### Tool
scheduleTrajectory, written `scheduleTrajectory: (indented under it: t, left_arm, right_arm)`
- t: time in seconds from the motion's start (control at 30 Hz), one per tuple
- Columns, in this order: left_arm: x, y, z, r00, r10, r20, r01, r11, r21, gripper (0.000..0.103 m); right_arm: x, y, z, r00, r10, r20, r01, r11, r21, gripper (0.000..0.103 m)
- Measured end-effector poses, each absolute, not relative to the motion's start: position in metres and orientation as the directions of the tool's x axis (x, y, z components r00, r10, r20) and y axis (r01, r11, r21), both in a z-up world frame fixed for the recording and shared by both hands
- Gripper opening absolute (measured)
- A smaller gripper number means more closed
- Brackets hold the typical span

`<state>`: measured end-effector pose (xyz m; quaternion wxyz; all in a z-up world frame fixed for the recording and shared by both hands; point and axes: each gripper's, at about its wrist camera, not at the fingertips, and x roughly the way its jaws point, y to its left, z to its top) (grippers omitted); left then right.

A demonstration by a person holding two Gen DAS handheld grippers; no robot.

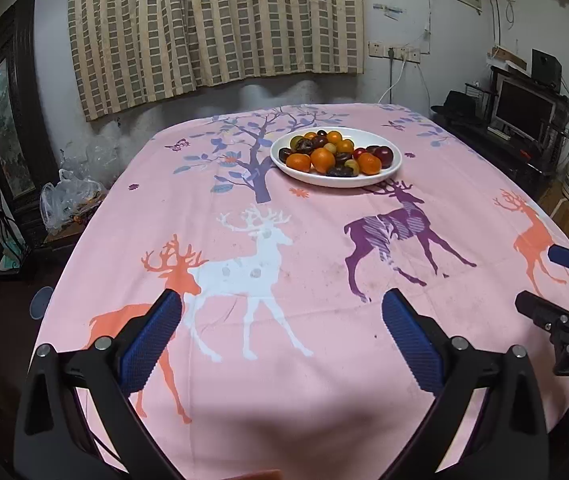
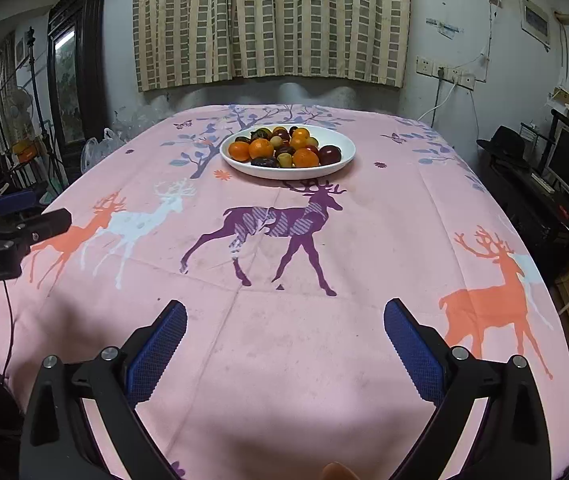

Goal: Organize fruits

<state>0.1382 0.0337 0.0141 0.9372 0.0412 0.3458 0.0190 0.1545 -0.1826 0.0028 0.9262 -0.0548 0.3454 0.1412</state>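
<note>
a white oval plate [image 1: 380, 178] heaped with fruits [image 1: 334, 153] sits toward the far side of a table draped in a pink cloth [image 1: 316, 360], printed with deer and a blue-leafed tree. the pile mixes glossy orange citrus [image 1: 322, 159], dark red plums [image 1: 383, 156], wrinkled brown dates and a few small yellow-green fruits, all rounded and packed close, touching one another inside the smooth shallow rim. between the plate and the near table edge the cloth lies flat and bare, faintly stained and creased, giving wide room on the near side. beyond the plate the cloth runs to the far edge, under a checked curtain [image 1: 212, 28]. right of the plate the table drops off toward a dark monitor [image 1: 522, 110] on a low stand; left of it, crumpled plastic bags [image 1: 64, 196] sit below the edge.

the left gripper [image 1: 282, 344] hovers well short of the plate, its blue textured pads [image 1: 150, 344] spread wide with nothing between them. the right gripper [image 2: 284, 350] hangs likewise on the near side of the plate, pads [image 2: 412, 350] equally far apart and empty.
</note>
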Motion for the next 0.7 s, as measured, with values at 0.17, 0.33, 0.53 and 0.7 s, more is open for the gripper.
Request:
scheduleTrajectory:
  t: [0.17, 0.33, 0.53, 0.7]
  left_arm:
    - [0.124, 0.038, 0.013, 0.761, 0.074, -0.644, -0.031, 0.996, 0.079, 0.099]
    - [0.114, 0.041, 0.011, 0.767, 0.074, -0.637, -0.034, 0.997, 0.075, 0.099]
    - [0.113, 0.044, 0.008, 0.761, 0.082, -0.643, -0.047, 0.996, 0.072, 0.099]
    - [0.115, 0.047, 0.007, 0.758, 0.095, -0.645, -0.057, 0.995, 0.079, 0.099]
  right_arm:
    - [0.143, -0.178, 0.005, 0.723, 0.228, -0.652, -0.309, 0.951, -0.010, 0.100]
    - [0.132, -0.174, 0.009, 0.733, 0.235, -0.638, -0.316, 0.949, -0.013, 0.100]
    - [0.129, -0.177, 0.012, 0.744, 0.232, -0.627, -0.305, 0.952, -0.009, 0.100]
    - [0.132, -0.182, 0.010, 0.744, 0.228, -0.628, -0.286, 0.958, 0.009, 0.100]
